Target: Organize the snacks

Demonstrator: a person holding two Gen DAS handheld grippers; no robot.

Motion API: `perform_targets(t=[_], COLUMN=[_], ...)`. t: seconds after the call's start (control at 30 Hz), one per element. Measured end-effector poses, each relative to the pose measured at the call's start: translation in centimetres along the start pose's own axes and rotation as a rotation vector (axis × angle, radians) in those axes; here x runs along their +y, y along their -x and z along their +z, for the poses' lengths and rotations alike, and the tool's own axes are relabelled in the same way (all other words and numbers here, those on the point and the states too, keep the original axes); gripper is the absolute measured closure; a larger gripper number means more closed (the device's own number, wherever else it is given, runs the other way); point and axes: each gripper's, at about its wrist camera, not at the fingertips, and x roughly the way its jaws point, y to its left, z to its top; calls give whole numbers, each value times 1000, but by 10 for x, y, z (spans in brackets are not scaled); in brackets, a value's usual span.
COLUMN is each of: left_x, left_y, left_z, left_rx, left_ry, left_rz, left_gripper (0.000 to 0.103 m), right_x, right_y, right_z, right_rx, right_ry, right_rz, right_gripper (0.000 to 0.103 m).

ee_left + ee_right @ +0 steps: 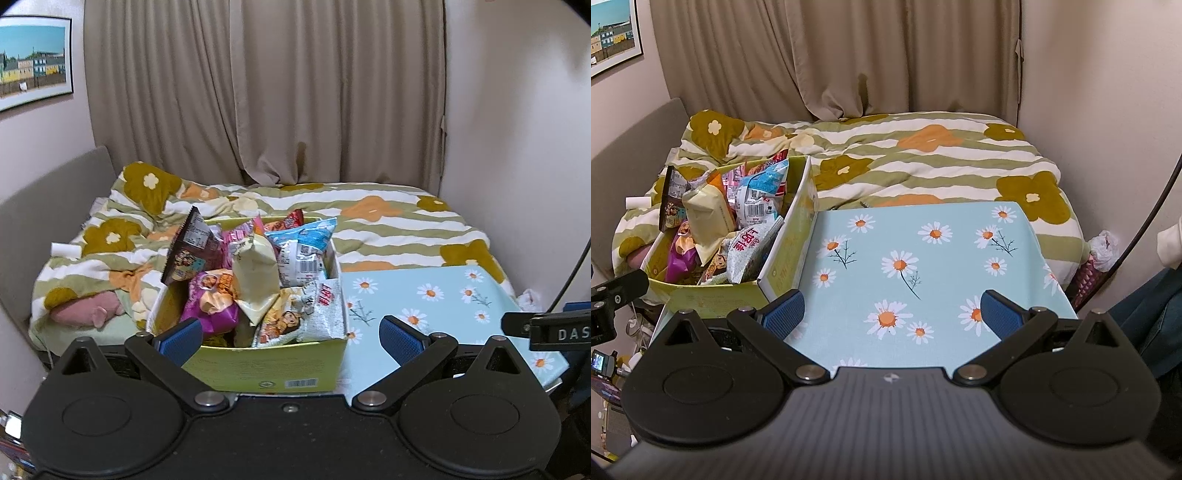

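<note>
Snack box [258,373], lower packs hidden

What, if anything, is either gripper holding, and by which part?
Nothing is held. The left gripper stands open before the snack box; the right gripper is open above the daisy cloth.

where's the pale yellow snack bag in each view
Left wrist: the pale yellow snack bag stands at picture centre, upright in the middle of the green box.
Right wrist: the same bag sits at the left, leaning in the box.
Shared landmark: the blue daisy cloth, right of the box in both.
</note>
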Motion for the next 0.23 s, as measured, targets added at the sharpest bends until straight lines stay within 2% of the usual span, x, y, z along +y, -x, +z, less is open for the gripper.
perform_targets(t=[0.23], left_x=[3], left_y=[2], left_z=[-2], left_rx=[-1], left_ry=[10], left_rz=[-5], left_gripper=[0], right_x=[1], right_y=[0], right_z=[0], right_rx=[1], right_ry=[0], right_rz=[-1], right_gripper=[0])
